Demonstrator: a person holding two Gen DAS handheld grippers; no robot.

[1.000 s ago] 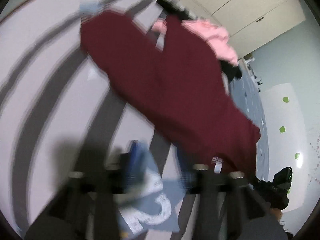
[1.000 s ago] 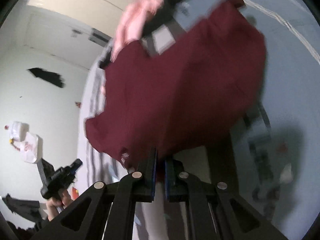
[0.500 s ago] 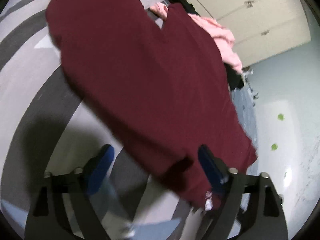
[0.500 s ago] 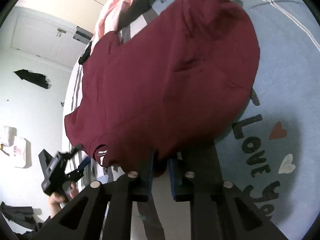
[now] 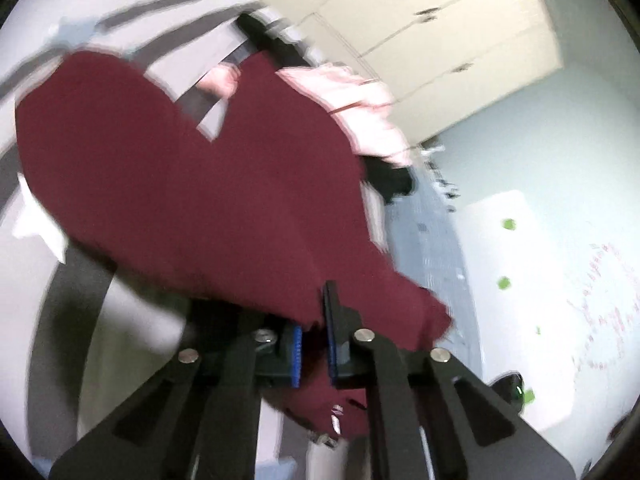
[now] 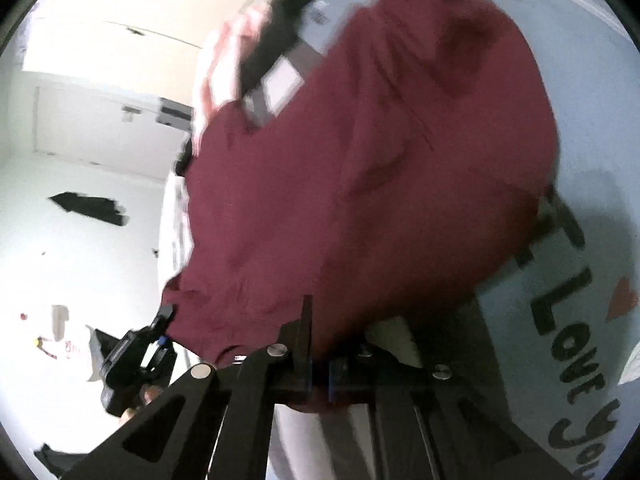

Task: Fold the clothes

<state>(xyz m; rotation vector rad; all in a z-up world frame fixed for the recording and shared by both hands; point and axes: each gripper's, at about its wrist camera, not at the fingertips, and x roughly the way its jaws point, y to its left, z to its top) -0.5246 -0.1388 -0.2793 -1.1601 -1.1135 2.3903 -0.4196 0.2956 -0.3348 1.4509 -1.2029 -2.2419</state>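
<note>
A maroon T-shirt (image 5: 192,200) hangs spread over the bed, and also fills the right wrist view (image 6: 380,184). My left gripper (image 5: 314,344) is shut on one near edge of the shirt, cloth pinched between its blue pads. My right gripper (image 6: 320,372) is shut on another near edge and holds it up. The left gripper also shows in the right wrist view (image 6: 136,356), at the shirt's lower left corner. The shirt's far end lies on the bed.
A grey and white striped bedsheet (image 5: 80,320) lies under the shirt. A pink garment (image 5: 352,100) and a black one (image 5: 392,180) are piled behind it. A blue blanket with "Love You" lettering (image 6: 568,344) lies to the right. White cupboards (image 5: 440,32) stand beyond.
My left gripper was open half a second ago and has closed on the shirt's edge. Both grippers have lifted the near edge; the right stayed shut on it.
</note>
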